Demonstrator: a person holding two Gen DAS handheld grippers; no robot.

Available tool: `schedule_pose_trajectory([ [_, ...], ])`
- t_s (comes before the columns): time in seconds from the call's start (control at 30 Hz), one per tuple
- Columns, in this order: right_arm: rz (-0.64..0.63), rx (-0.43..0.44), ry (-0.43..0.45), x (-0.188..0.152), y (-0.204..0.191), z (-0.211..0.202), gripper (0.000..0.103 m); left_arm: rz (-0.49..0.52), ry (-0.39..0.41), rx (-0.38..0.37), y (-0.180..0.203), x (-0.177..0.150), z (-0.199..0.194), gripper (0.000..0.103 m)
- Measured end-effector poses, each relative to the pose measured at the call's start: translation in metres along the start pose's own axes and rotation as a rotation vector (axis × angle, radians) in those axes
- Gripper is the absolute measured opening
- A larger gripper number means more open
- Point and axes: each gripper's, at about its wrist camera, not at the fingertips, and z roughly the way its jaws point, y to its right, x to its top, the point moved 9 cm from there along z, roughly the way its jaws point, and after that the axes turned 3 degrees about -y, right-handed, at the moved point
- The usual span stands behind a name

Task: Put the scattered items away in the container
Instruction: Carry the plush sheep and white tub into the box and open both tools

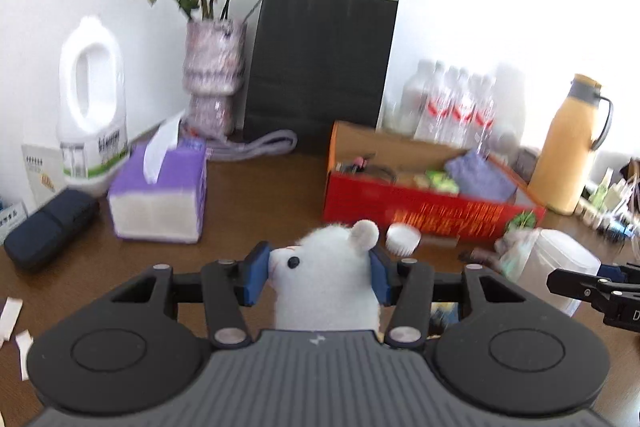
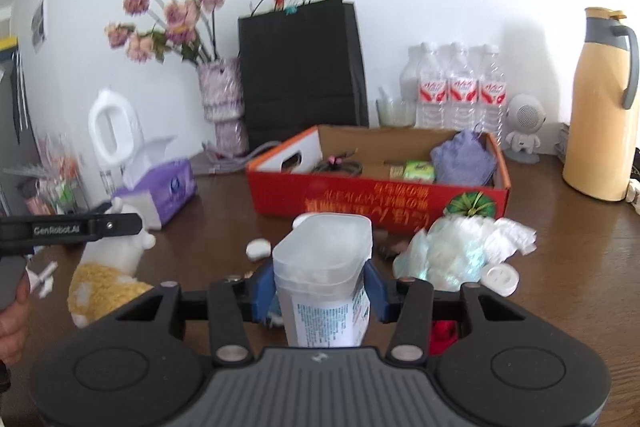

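Gripping: left tongs (image 1: 320, 277) clenched on white plush bear toy (image 1: 324, 283); right tongs (image 2: 318, 293) clenched on translucent plastic tub (image 2: 324, 267). Red cardboard box (image 2: 376, 205) ahead of both, right tongs nearer.

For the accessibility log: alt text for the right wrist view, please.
The right gripper holds a translucent plastic tub above a brown table, facing an open red cardboard box. To its left, the left gripper carries a white plush toy.

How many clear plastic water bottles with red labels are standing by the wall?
3 clearly show, side by side behind the red cardboard box: left bottle, middle bottle, right bottle. More may stand hidden behind them.
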Motion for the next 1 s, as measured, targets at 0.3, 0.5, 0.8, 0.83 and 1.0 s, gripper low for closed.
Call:
schedule_pose_trajectory([
  [0.3, 0.005, -0.094, 0.158, 0.104, 0.064, -0.016, 0.046, 0.033, 0.106, -0.054, 0.01, 0.116, 0.042, 0.052],
  [0.5, 0.05, -0.046, 0.119, 0.172, 0.1, 0.036, 0.046, 0.048, 0.017, -0.128, 0.057, 0.178, 0.14, 0.053],
  [0.8, 0.076, 0.006, -0.216, 0.153, 0.112, 0.192, 0.046, 0.291, -0.281, -0.055, 0.095, 0.114, 0.275, 0.053],
  [0.83, 0.098, 0.054, -0.257, 0.149, 0.112, 0.203, 0.046, 0.319, -0.284, -0.067, 0.092, 0.112, 0.277, 0.054],
  [1.0, 0.307, 0.367, -0.544, 0.12, 0.109, 0.263, 0.046, 0.42, -0.335, -0.037, 0.094, 0.107, 0.295, 0.058],
])
